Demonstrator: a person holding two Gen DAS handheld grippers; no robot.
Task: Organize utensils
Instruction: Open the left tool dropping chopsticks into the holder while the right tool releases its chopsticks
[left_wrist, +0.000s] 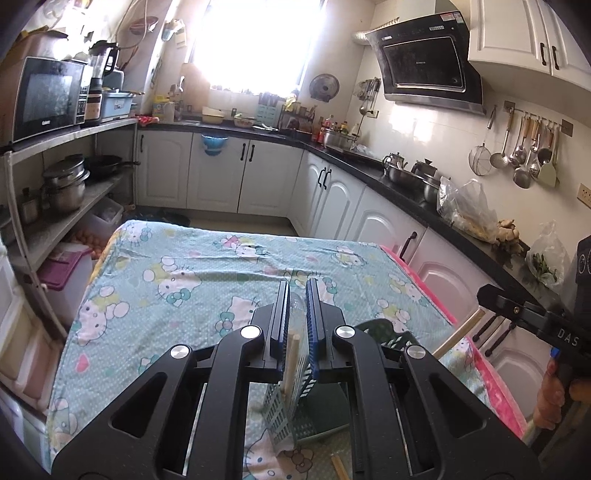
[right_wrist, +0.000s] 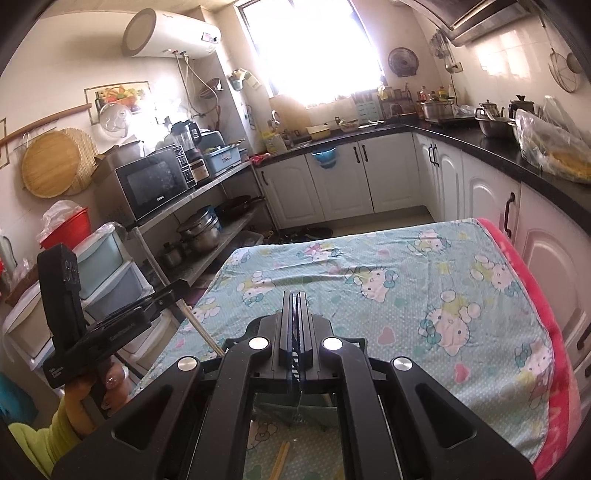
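Chopsticks are the utensils here: the left gripper (left_wrist: 296, 291) has its jaws drawn close around a pale wooden chopstick (left_wrist: 291, 363) and what looks like a clear plastic piece between the blue pads, and the same stick shows as a long thin rod (right_wrist: 201, 326) slanting down from that gripper in the right wrist view. Below the left jaws a light green perforated utensil basket (left_wrist: 282, 417) stands tilted on the Hello Kitty tablecloth (left_wrist: 192, 273), and a dark green slotted basket (left_wrist: 388, 334) sits just to its right. The right gripper (right_wrist: 294, 301) has its fingers pressed almost together, with the rim of a dark green basket (right_wrist: 295, 408) directly beneath them; whether it pinches that rim I cannot tell. Two more wooden chopsticks (right_wrist: 280, 459) lie loose on the cloth at the near edge. Another chopstick (left_wrist: 458, 334) angles up beside the right gripper's body.
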